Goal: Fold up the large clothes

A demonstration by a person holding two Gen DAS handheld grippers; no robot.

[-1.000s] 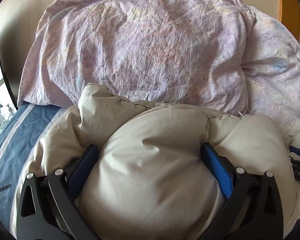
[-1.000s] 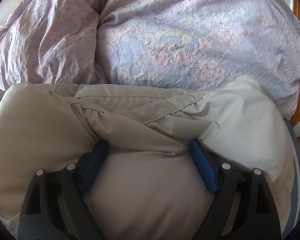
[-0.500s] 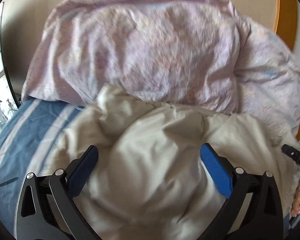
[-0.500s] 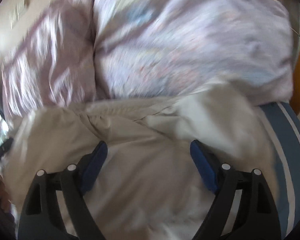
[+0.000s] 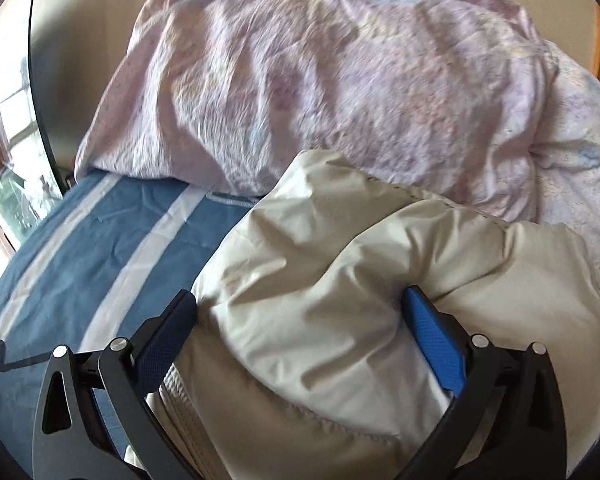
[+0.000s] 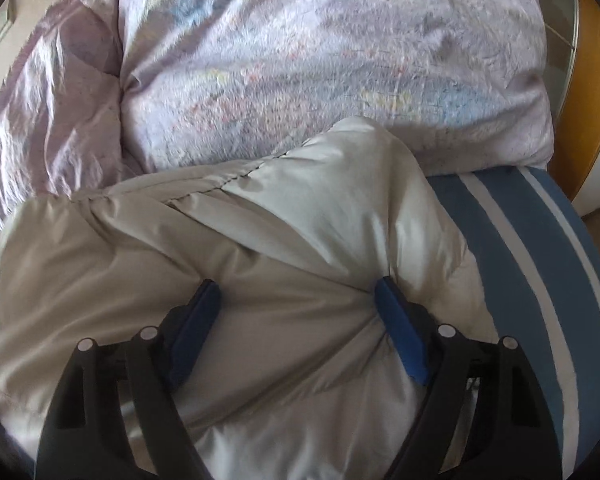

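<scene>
A beige padded jacket [image 5: 340, 280] lies bunched on the bed, its far edge against the pillows. It also shows in the right wrist view [image 6: 204, 248]. My left gripper [image 5: 300, 312] has its jaws wide apart with a thick bulge of the jacket between the blue pads, which press into the fabric. My right gripper [image 6: 298, 300] also straddles a fold of the jacket; its jaws stand somewhat narrower and the fabric puckers at the right pad [image 6: 396, 320].
Two lilac patterned pillows [image 5: 320, 80] [image 6: 300, 60] lie behind the jacket. The bed has a blue sheet with white stripes [image 5: 100, 248] [image 6: 540, 260]. A window is at the far left, and a wooden frame [image 6: 592, 80] at the right.
Both grippers have pulled back from the pillows with the jacket, baring striped sheet on each side. The right jaws have narrowed on the fabric. The jacket is more bunched.
</scene>
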